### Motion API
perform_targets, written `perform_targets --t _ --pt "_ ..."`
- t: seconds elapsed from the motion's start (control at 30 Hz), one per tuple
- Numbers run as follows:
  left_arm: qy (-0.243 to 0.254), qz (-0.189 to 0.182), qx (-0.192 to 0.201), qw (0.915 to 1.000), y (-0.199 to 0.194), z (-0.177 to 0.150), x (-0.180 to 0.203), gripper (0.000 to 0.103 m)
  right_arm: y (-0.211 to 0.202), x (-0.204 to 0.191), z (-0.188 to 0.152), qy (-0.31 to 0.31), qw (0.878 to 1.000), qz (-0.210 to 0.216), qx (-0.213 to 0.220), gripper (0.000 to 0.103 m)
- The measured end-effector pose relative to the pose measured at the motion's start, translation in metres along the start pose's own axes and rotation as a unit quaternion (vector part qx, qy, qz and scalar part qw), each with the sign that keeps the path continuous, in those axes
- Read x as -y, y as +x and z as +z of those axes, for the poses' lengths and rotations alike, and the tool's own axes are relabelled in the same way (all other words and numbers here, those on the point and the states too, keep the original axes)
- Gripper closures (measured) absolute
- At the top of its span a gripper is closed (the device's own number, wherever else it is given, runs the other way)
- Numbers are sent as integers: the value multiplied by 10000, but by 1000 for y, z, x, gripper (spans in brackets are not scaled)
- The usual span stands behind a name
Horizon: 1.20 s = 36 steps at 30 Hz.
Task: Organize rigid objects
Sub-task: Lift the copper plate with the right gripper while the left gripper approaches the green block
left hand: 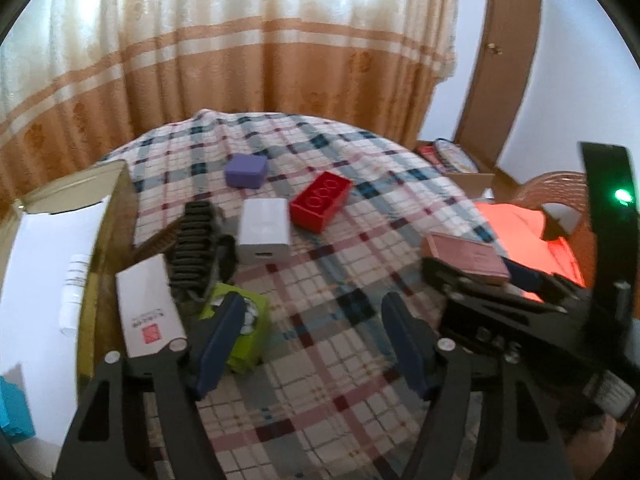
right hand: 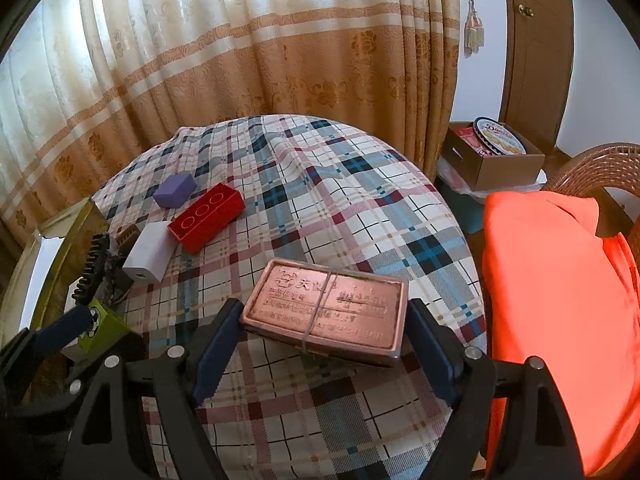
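My right gripper (right hand: pixel 325 306) is shut on a flat pink metal tin (right hand: pixel 324 312) bound with a rubber band, one pad at each short end, over the plaid tablecloth (right hand: pixel 340 208). My left gripper (left hand: pixel 314 302) stands open over bare cloth. Its left finger (left hand: pixel 218 340) overlaps a small green box (left hand: pixel 252 344). Beside that lie a white box with a red logo (left hand: pixel 146 306), a black ribbed clip (left hand: pixel 194 246), a white charger (left hand: pixel 264 232), a red brick (left hand: pixel 320 202) and a purple box (left hand: pixel 246 171). The tin (left hand: pixel 468 258) shows at the right in the left wrist view.
An open gold-edged carton (left hand: pixel 60 248) with white paper inside stands at the table's left edge. An orange cloth (right hand: pixel 560 300) covers a wicker chair (right hand: pixel 592 168) on the right. A cardboard box (right hand: pixel 504 168) with a biscuit tin sits behind it. Curtains hang at the back.
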<state>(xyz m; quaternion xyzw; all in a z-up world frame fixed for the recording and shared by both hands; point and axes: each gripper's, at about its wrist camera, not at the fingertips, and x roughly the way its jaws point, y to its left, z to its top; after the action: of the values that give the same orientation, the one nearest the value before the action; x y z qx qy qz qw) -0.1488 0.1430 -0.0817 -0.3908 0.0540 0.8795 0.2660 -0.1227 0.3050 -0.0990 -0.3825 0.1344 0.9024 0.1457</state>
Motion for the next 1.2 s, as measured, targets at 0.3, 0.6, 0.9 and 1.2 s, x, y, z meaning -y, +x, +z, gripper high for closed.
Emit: perform_targets --t 0.3,0.6,0.9,1.2 --pt "-689 -672 -167 9952 -3 0 -21 51 0 4 0 58 9999 88 28 20" --pt "-284 24 -15 9996 -17 11 -21 39 0 5 0 86 9999 131 39 20" --pt "-140 703 -547 9959 4 11 -29 39 0 5 0 91 9998 143 42 20" --pt "-55 749 -821 9938 11 14 -24 25 0 6 0 99 9998 156 44 20"
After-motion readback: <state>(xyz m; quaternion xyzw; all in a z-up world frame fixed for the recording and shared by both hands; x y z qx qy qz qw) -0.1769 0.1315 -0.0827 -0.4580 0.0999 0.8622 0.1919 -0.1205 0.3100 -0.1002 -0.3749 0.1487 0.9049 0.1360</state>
